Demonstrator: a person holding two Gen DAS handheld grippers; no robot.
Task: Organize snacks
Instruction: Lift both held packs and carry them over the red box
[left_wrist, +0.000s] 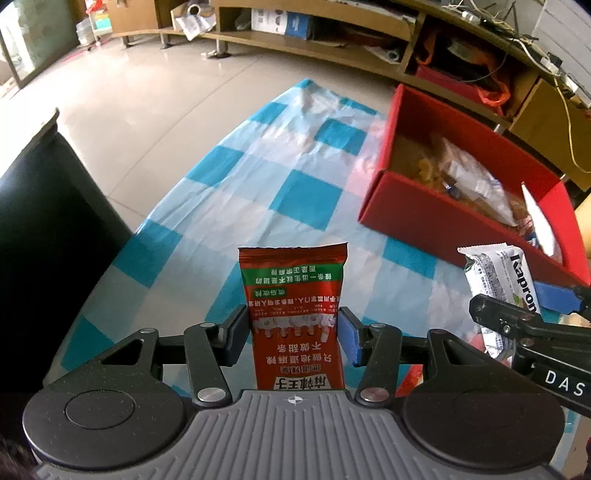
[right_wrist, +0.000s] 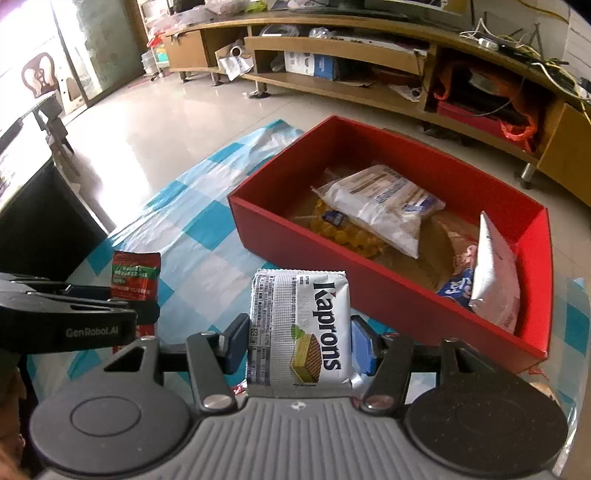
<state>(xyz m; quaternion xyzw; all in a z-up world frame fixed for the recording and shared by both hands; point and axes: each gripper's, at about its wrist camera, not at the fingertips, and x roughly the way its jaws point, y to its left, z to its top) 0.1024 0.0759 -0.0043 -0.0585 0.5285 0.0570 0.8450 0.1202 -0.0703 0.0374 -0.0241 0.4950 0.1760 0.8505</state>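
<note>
Between the pads of the left gripper (left_wrist: 293, 332): 1 red snack packet (left_wrist: 295, 317), pinched at its sides, upright, top seam beyond the fingertips, printed text upside down. Lifted clear of the blue-and-white checked cloth (left_wrist: 229, 192) beneath.

Between the pads of the right gripper (right_wrist: 299, 341): 1 white Kaprons wafer pack (right_wrist: 301, 328), clamped on both long edges, standing upright, top edge past the fingertips, wafer picture near the lower end.

Ahead and right of the left jaws: red box (left_wrist: 436, 218), open-topped, resting on the cloth. Directly ahead and slightly right of the right jaws, same box, with 1 white bag (right_wrist: 384, 205) lying tilted inside, yellow snacks (right_wrist: 351, 232) under it, and 1 white pouch (right_wrist: 495, 269) leaning on the right wall.

Right of the left jaws: right gripper with its wafer pack, close beside. Left of the right jaws: left gripper with the red packet, close beside.

Beyond the box: low wooden shelving (right_wrist: 332, 55) along the tiled floor (left_wrist: 147, 85).
</note>
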